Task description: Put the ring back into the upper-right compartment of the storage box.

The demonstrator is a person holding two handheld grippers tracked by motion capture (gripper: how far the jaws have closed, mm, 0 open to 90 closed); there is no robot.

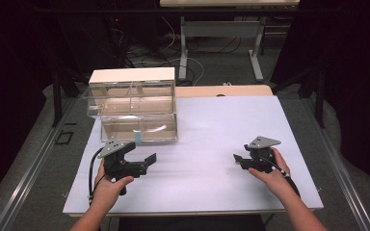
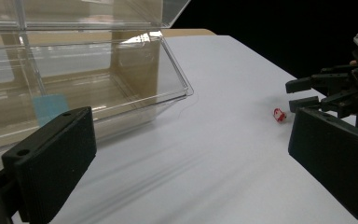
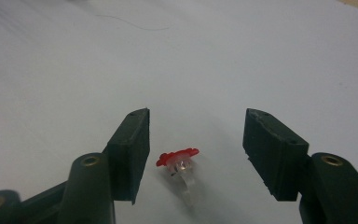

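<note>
A tiny red-topped clear plastic piece [image 3: 179,163] lies on the white table [image 1: 207,139]. My right gripper [image 3: 196,116] is open, one jaw on either side of the piece without touching it. From the left gripper view the red piece [image 2: 278,115] lies just in front of the right gripper [image 2: 303,94]. My left gripper [image 1: 142,151] is held at the table's left front, open wide and empty, just in front of a clear plastic box [image 1: 137,113]. In its own view the left gripper [image 2: 191,158] has its jaws far apart, facing the box [image 2: 88,79].
The clear box has its lid raised and a pale blue label [image 2: 50,107] on its front wall. A thin hair-like thread [image 3: 135,24] lies on the table. A desk frame and cables [image 1: 221,43] stand on the floor beyond the far edge.
</note>
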